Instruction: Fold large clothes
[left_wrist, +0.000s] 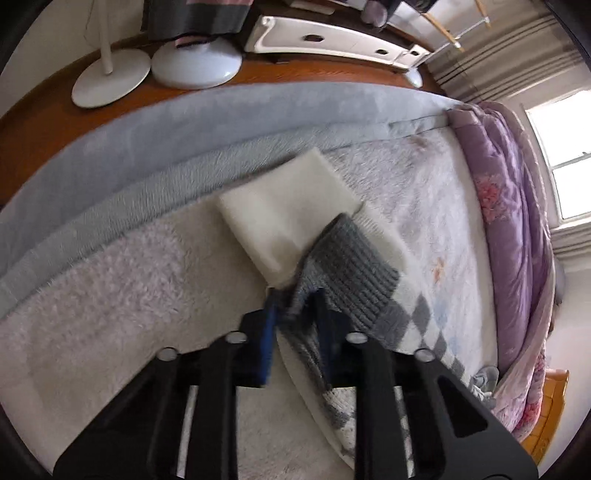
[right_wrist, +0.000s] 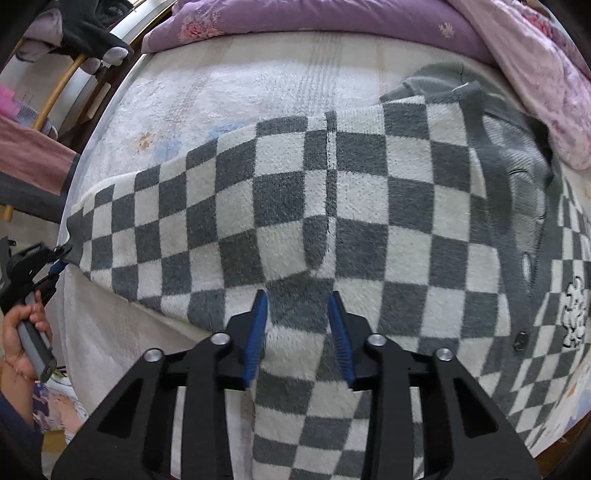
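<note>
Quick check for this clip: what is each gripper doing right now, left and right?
Left gripper: shut on the grey ribbed cuff of the grey-and-white checkered knit cardigan.
Right gripper: jaws apart over a raised fold of the cardigan; grip cannot be told.

Left gripper (left_wrist: 295, 295) points steeply down, its blue-padded jaws clamped shut on a grey knitted cuff (left_wrist: 347, 258). Right gripper (right_wrist: 297, 302) also points steeply down, blue pads part-way apart with checked knit fabric (right_wrist: 295, 206) bunched between them. At far left, a hand (right_wrist: 22, 343) grips the left gripper's handle
</note>
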